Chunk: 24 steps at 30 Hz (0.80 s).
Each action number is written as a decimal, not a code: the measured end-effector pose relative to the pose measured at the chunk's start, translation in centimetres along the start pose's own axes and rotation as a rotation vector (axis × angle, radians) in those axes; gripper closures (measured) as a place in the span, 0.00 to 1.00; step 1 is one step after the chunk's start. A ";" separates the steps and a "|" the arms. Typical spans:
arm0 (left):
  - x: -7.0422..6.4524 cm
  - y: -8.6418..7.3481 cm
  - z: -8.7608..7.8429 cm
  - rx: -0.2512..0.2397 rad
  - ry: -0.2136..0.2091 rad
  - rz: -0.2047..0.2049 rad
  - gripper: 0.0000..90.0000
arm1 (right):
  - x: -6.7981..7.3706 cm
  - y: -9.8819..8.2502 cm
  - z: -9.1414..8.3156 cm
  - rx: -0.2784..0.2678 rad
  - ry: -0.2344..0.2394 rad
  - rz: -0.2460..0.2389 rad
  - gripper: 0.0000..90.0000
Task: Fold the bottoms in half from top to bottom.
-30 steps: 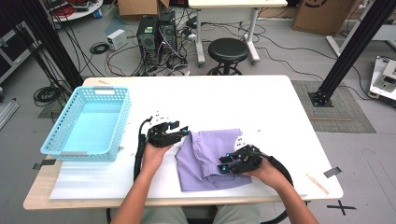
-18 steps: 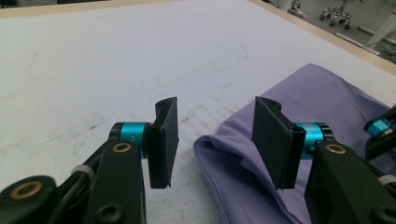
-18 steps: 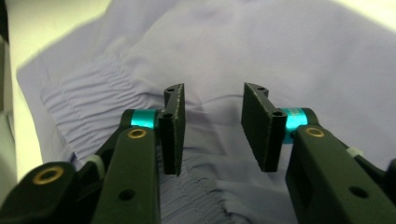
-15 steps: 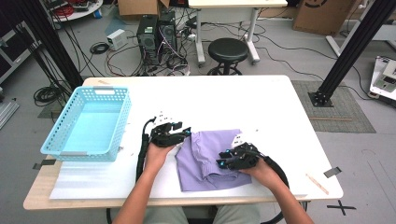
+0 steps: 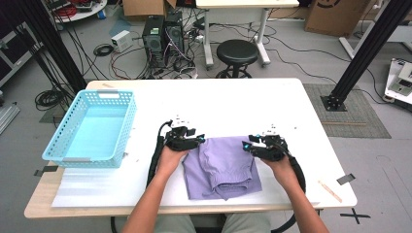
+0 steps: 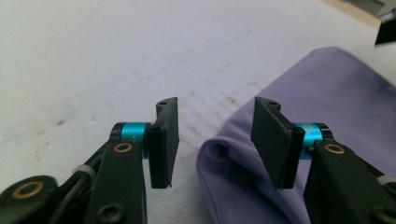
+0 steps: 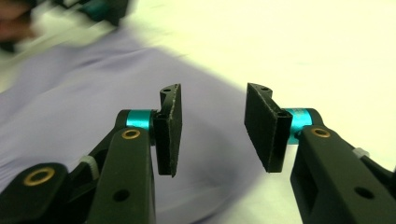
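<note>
Flanking folded lilac knit garment [image 5: 221, 167] at near-centre of white tabletop [image 5: 243, 104], one gripper at each far corner, likely set to pinch corners for next fold. Left gripper [image 6: 215, 140] jaws parted, cloth edge between them, pads not pressing. Right gripper [image 7: 212, 133] jaws apart over fabric, just been opening, nothing gripped; view blurred, so contact uncertain. Light-blue perforated plastic basket [image 5: 73, 148] sits well apart at left, probably garment's destination.
</note>
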State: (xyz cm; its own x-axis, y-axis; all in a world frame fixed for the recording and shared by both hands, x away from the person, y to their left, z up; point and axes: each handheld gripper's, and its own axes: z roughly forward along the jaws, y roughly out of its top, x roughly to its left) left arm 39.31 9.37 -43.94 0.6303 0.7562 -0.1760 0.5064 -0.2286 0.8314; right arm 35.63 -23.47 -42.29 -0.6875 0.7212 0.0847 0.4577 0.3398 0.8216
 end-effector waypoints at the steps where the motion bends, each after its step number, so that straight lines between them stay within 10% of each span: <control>1: 0.0 -0.1 0.3 0.021 0.010 -0.008 0.59 | -0.7 0.2 0.2 0.011 -0.033 0.028 0.64; 7: 0.3 -0.6 0.9 0.104 0.071 -0.014 0.81 | -2.7 0.5 2.4 0.086 -0.133 0.052 0.64; 13: 0.2 -0.9 0.6 0.087 0.087 -0.033 0.93 | -3.5 0.0 4.1 0.144 -0.116 0.083 0.68; 20: 0.4 -1.2 0.1 0.063 0.074 -0.064 0.73 | -4.0 0.1 3.1 0.117 -0.109 0.120 0.69; 24: 0.1 -1.2 0.3 0.096 0.027 -0.010 0.73 | -3.8 0.2 3.8 0.150 -0.105 0.089 0.69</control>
State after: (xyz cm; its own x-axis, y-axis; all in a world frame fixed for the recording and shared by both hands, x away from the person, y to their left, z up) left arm 38.93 9.55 -45.12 0.6098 0.7745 -0.1684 0.5674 -0.2782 0.7750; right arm 40.51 -23.89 -44.55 -0.5817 0.8087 0.0875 0.5981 0.3523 0.7198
